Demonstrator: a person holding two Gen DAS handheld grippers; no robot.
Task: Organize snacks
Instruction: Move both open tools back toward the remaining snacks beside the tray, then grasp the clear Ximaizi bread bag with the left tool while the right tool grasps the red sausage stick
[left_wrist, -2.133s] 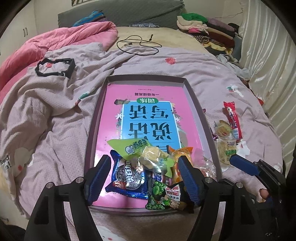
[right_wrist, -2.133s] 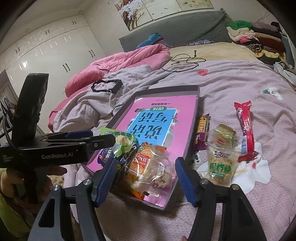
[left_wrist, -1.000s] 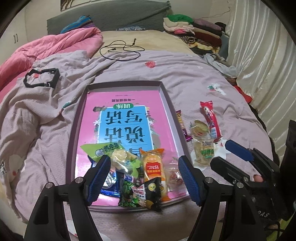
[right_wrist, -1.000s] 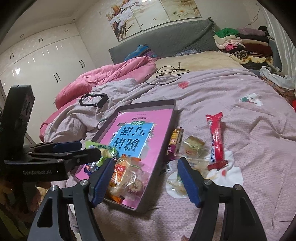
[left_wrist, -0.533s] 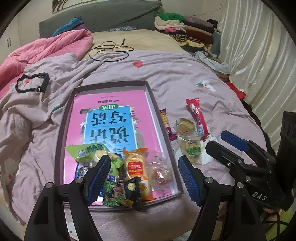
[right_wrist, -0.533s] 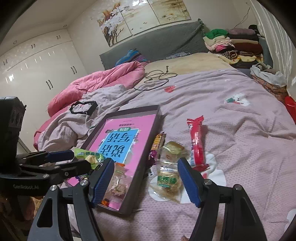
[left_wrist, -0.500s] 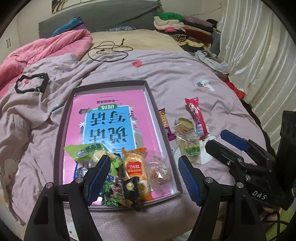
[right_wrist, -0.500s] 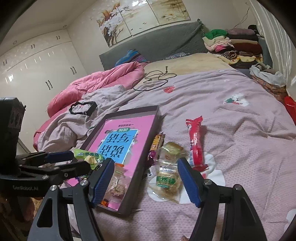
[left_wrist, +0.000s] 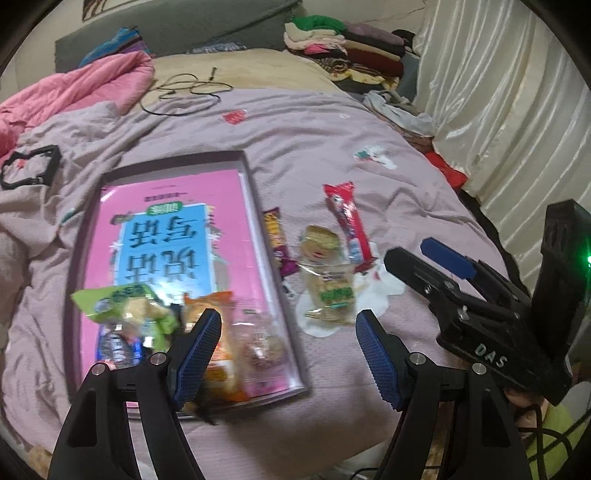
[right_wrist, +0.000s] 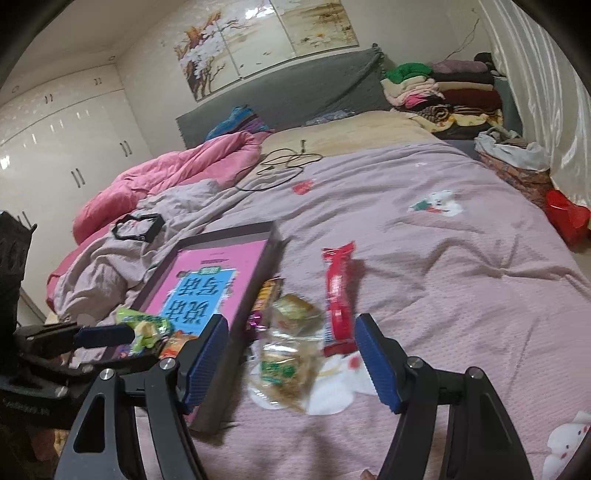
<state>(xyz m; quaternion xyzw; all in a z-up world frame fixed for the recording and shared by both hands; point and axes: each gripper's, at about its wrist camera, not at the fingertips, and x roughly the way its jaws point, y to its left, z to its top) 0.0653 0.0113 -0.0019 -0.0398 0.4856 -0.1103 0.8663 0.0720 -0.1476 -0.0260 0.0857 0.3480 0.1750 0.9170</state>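
Jaws: left gripper (left_wrist: 288, 349) and right gripper (right_wrist: 290, 360) both stand wide apart — nothing held.
Tray: shallow grey tray with pink liner (left_wrist: 255, 206), snacks heaped at its near end.
Loose: clear-wrapped biscuit packet (right_wrist: 284, 365) on the lilac bedspread (right_wrist: 443, 258), ahead between the right pads — right hand nearer.
Beside: long red stick wrapper (right_wrist: 338, 295), axis pointing away.
Unclear: packet labels blurred.

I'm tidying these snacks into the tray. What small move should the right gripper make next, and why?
Probably lower the right gripper, jaws open and empty, onto the clear cracker packet just ahead; it lies on the bedspread outside the tray.
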